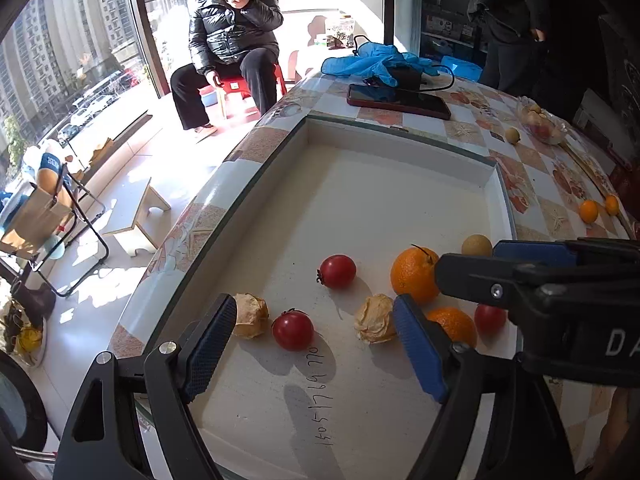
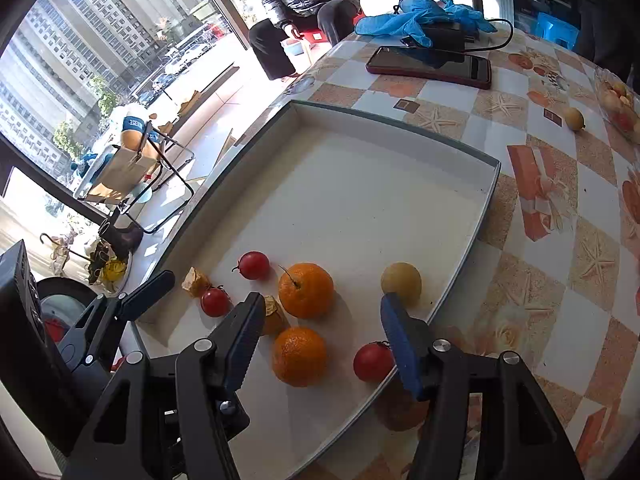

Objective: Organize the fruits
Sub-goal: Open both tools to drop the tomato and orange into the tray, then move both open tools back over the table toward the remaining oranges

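Fruits (image 2: 306,290) are sitting grouped at the tray's (image 2: 400,120) near end, corralled by its rim; left hand-held gripper (image 1: 316,344) and right hand-held gripper (image 2: 316,344) are hovering released, gripping nothing.

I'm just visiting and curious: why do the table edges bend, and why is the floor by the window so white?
Both wrist views are fisheye, so the tray rim bows. In the left wrist view, sunlight blows out the floor; a tomato casts a hard shadow. The right wrist view shows an orange sharply.
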Motion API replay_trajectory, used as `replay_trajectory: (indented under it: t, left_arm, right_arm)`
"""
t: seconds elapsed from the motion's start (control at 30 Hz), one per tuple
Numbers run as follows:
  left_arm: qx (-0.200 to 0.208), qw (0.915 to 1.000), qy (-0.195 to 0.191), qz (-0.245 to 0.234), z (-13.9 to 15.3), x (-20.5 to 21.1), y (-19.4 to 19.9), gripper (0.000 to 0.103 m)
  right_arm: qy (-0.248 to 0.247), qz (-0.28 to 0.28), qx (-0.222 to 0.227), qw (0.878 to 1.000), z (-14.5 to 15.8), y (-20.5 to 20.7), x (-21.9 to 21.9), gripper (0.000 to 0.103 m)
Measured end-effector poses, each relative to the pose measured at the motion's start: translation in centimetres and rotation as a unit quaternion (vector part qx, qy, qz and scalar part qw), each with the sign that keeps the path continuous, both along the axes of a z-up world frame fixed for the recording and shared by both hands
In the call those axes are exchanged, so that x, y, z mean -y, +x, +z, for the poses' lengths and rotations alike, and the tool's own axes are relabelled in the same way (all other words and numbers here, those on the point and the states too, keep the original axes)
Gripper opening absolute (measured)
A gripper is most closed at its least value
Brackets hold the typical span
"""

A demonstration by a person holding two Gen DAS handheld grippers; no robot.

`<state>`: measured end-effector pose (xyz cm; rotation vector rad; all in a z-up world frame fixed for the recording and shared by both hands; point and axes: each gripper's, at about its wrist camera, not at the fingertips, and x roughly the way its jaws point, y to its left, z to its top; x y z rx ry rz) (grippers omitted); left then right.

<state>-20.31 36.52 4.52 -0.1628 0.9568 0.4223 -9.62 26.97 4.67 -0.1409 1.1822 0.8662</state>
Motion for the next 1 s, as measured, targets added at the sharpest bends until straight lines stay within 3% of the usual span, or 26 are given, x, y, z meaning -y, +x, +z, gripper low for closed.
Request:
replay_trajectory:
  t: [0.07,0.1,0.13,0.17,0.37,0.6,0.73,0.87,1.0]
  left_arm:
    - [-0.002,1.0,0.003,-0.005,0.1,0.4,0.1,0.083]
    - [-0.003,1.0,0.004,-0.007,0.3,0.5,0.1,0.083]
    - [-0.003,1.0,0.005,-0.007,0.5,0.6,0.2,0.083]
    - [-0.002,1.0,0.004,-0.007,0.7,0.7,0.1,0.083]
    - [0.015,0.9995,-0.004,-0.028,3.6,1.9,0.6,0.083]
    - [0.047,0.9951,-0.046,-0.073,9.7,4.1,3.1,0.083]
    - [0.061,0.9926,-0.046,-0.094,13.6,6.1,5.7,0.083]
    - [0.081,0.9894,-0.033,-0.115,17.2,8.6,8.8,0.083]
    - [0.085,0.9869,-0.024,-0.135,18.6,11.7,12.8,0.084]
  right_arm:
    - [0.006,-0.002,0.0,1.0,0.4,0.0,0.2,0.062]
    - [0.009,-0.005,0.001,1.0,0.6,0.1,0.5,0.069]
    - [0.013,-0.009,0.001,1.0,0.8,0.2,0.8,0.08]
    - [0.018,-0.015,0.002,1.0,1.0,0.3,1.3,0.103]
    - [0.047,-0.068,0.022,0.996,3.0,2.2,6.3,0.103]
    - [0.054,-0.154,0.026,0.986,4.2,6.4,14.4,0.103]
    - [0.052,-0.209,0.024,0.976,4.3,8.9,19.7,0.103]
    - [0.034,-0.252,0.031,0.967,3.7,10.6,24.6,0.103]
    - [-0.022,-0.276,0.05,0.959,1.8,10.8,28.1,0.103]
